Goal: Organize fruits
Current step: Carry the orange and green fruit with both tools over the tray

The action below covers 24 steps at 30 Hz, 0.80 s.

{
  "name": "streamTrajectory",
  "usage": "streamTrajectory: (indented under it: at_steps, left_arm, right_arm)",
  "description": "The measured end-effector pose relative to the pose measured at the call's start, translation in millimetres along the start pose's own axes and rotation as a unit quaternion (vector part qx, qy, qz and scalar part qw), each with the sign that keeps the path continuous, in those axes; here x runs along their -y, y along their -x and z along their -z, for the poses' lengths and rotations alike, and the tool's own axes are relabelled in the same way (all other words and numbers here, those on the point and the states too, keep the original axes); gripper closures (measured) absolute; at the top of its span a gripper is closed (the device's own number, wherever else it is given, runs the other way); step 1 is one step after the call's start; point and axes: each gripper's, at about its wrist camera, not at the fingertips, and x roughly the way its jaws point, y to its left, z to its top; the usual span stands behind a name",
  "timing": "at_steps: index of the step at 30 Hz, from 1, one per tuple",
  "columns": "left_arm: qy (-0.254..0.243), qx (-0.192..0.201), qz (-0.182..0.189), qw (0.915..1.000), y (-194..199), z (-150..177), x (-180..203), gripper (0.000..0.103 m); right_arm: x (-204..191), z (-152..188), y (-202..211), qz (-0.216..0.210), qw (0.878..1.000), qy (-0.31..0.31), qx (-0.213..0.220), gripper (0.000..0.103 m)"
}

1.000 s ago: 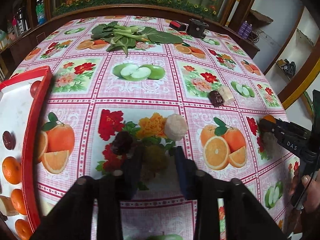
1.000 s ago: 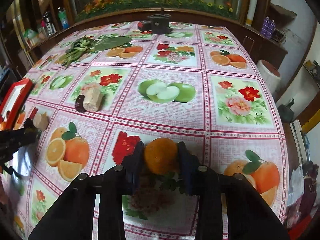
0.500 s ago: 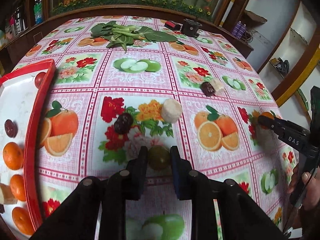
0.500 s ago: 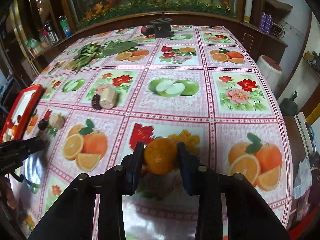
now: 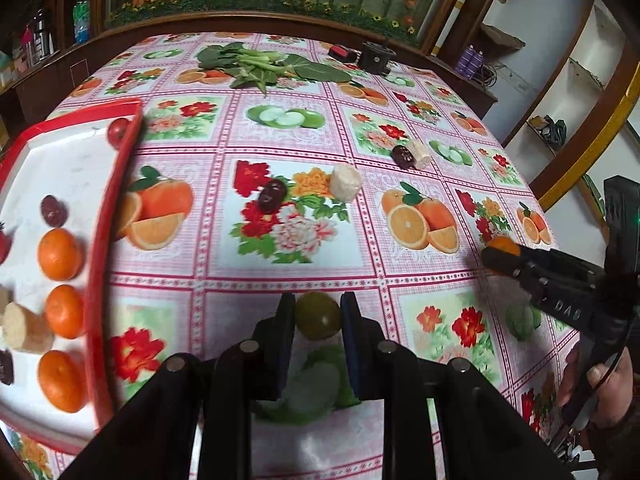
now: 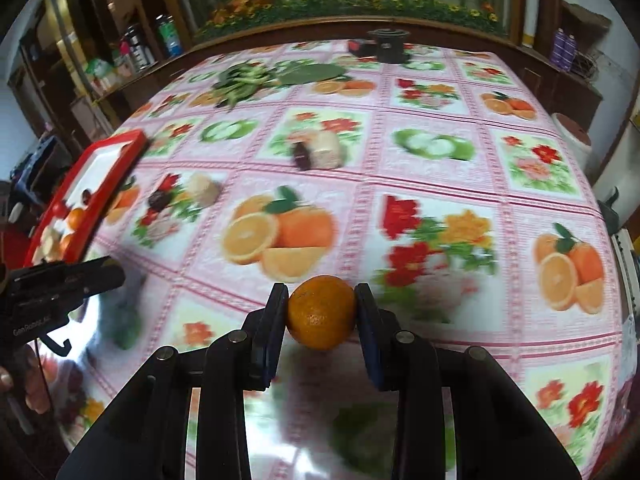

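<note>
My left gripper (image 5: 318, 312) is shut on a greenish-yellow fruit (image 5: 318, 320) and holds it above the tablecloth, to the right of the red-rimmed tray (image 5: 102, 248). The tray holds several oranges (image 5: 60, 254), dark dates (image 5: 53, 211) and a pale chunk (image 5: 24, 328). My right gripper (image 6: 322, 304) is shut on an orange (image 6: 322, 312) above the cloth; it shows at the right in the left wrist view (image 5: 500, 254). A date (image 5: 272, 196) and a pale chunk (image 5: 345, 182) lie mid-table, with another such pair (image 5: 410, 156) farther right.
Leafy greens (image 5: 260, 64) lie at the far side of the table. A black pot (image 5: 376, 56) and a small red-black item (image 5: 342, 53) stand at the far edge. The fruit-print tablecloth (image 5: 280, 128) covers the table. The tray also shows at left in the right wrist view (image 6: 100, 188).
My left gripper closed on the greenish fruit, lifted it and drew back toward the tray. My right gripper carried the orange leftward over the cloth.
</note>
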Motion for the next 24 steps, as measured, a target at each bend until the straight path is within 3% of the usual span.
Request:
streamTrajectory:
  at_steps: [9, 24]
  left_arm:
    - [0.022, 0.022, -0.009, 0.9995, 27, -7, -34, 0.078]
    - [0.077, 0.061, -0.062, 0.9932, 69, -37, -126, 0.078]
  right_arm:
    - [-66, -24, -15, -0.032, 0.998, 0.047, 0.002, 0.070]
    - [-179, -97, -45, -0.097, 0.989, 0.110, 0.011, 0.070]
